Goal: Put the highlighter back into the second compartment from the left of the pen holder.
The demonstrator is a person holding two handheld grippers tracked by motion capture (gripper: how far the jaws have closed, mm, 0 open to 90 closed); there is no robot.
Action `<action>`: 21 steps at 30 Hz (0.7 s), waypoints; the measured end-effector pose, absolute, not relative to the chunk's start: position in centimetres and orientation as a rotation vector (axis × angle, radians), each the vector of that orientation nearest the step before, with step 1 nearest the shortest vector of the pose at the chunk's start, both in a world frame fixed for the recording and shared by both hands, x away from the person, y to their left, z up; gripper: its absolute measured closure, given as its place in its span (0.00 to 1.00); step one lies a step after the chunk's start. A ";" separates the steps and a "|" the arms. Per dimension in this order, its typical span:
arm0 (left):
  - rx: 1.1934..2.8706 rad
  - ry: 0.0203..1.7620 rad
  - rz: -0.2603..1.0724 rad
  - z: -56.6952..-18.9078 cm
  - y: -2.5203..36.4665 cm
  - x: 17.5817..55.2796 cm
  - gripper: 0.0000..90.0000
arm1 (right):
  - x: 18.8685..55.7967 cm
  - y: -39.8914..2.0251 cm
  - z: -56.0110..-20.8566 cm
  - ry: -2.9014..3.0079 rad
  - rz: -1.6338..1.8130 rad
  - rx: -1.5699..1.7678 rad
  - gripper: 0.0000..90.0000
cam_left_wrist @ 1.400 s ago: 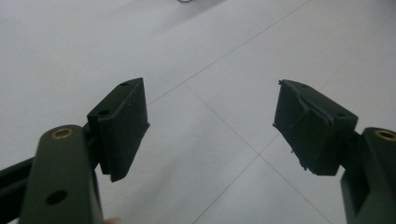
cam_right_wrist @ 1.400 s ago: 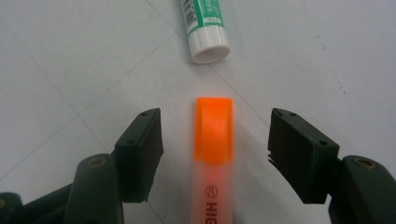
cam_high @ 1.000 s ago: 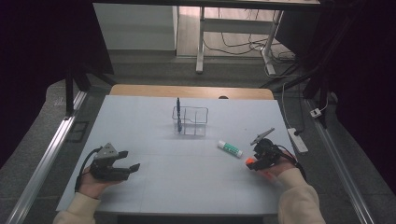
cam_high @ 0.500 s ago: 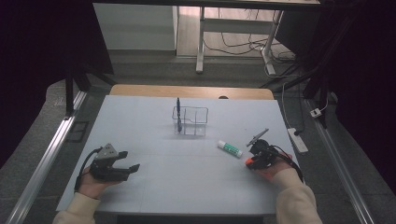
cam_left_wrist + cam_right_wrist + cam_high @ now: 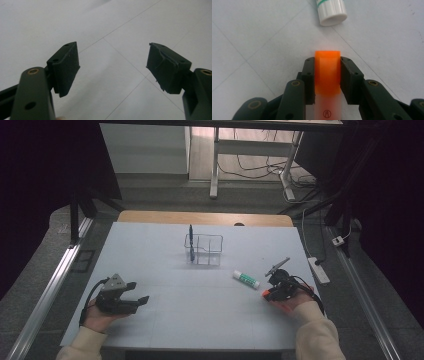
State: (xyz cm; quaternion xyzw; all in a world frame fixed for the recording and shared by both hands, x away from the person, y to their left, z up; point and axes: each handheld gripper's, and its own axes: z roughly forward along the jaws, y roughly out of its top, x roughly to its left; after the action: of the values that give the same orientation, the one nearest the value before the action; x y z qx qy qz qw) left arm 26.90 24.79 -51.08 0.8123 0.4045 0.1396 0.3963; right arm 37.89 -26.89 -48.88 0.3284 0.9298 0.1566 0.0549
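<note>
Right gripper (image 5: 327,75): jaws have just been closing, now clamped on orange-capped marker (image 5: 327,72) near glue stick (image 5: 330,10). Grasp step. Next, likely: lift toward wire holder (image 5: 204,249). Left gripper (image 5: 113,67) spread, idle.

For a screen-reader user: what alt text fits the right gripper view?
The right gripper clamps an orange-capped translucent marker between its black jaws, above a pale table. A white glue stick lies just beyond it.
</note>
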 end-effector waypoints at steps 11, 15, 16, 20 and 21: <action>2.058 1.029 0.354 -51.1 24.8 26.9 0.29 | 37.4 -28.2 -46.2 2.724 0.673 1.014 0.75; 2.057 1.030 0.353 -51.1 24.9 26.9 0.29 | 37.2 -28.7 -45.2 2.678 0.763 1.017 0.75; 2.056 1.031 0.353 -51.1 24.9 26.9 0.29 | 37.1 -28.8 -44.9 2.662 0.783 1.024 0.75; 2.055 1.031 0.354 -51.1 24.9 26.9 0.29 | 36.9 -29.3 -44.0 2.606 0.888 1.028 0.75; 2.054 1.032 0.353 -51.1 24.9 26.9 0.29 | 36.8 -29.3 -43.8 2.592 0.908 1.030 0.75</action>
State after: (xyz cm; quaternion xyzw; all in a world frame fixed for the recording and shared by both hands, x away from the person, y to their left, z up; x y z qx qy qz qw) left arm 26.89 24.86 -51.06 0.8107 0.4072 0.1394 0.3968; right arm 36.78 -29.30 -43.76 0.3493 0.8789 0.3078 0.1039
